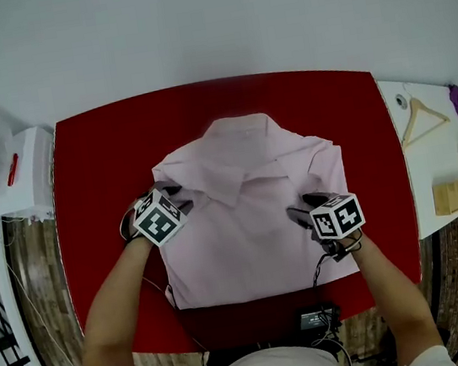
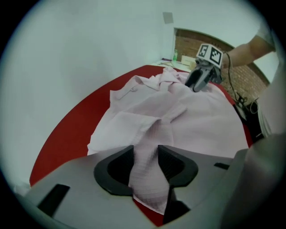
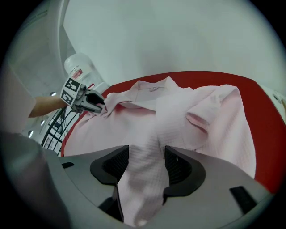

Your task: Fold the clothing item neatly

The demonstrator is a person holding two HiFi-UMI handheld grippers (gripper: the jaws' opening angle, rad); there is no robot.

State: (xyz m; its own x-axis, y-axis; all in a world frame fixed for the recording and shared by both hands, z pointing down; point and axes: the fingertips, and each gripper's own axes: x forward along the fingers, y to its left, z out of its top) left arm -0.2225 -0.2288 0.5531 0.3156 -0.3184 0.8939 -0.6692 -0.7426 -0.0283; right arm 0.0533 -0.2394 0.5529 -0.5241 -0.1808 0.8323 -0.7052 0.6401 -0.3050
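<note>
- A pink shirt (image 1: 254,234) is laid flat at the centre of the red desk (image 1: 95,198), w/ the collar (image 1: 239,163) turned to the far edge and the hem toward the person.
- The left gripper (image 1: 178,198) is held at the shirt's left shoulder, just beside the collar. In the left gripper view (image 2: 145,156) a raised fold of the pink cloth is pinched between the pads, touched on both sides.
- The right gripper (image 1: 300,212) is set on the shirt's right half, approx. mid-body. In the right gripper view (image 3: 146,161) a bunched strip of cloth is likewise clamped between its pads and drawn up off the desk.
- Both grippers are pointed steeply down; each is seen in the other's view across the shirt.
- A wooden hanger (image 1: 420,117) is seen on the white surface (image 1: 425,208) at the right, well apart from the shirt.
</note>
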